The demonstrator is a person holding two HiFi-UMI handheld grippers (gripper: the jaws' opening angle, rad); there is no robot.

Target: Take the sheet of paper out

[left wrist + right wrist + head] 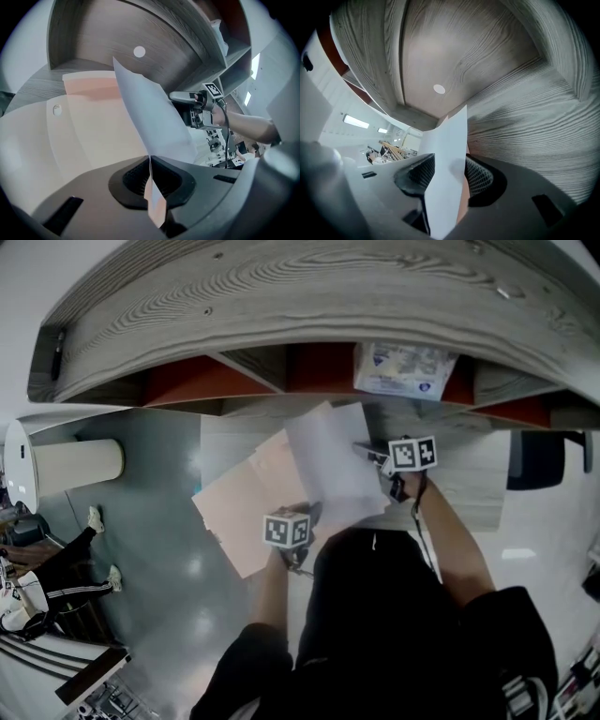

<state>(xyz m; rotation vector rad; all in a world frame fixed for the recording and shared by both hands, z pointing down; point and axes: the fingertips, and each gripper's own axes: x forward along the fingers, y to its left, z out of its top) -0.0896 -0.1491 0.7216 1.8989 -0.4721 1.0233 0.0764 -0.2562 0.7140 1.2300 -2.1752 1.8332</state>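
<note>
Sheet (333, 465) sticks edge-on out of the pink folder (239, 512), between the 2 parted jaws of the right gripper (444, 178), while the left gripper (150, 178) clamps that folder.

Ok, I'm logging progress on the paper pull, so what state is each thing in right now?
left claw: shut on the pink folder's edge.
right claw: open, with the white sheet between the jaws but not pinched.
white sheet: lying against the folder, its top edge sticking out past it.
pink folder: held up in front of the shelf.
white packet: lying in a shelf compartment.
</note>
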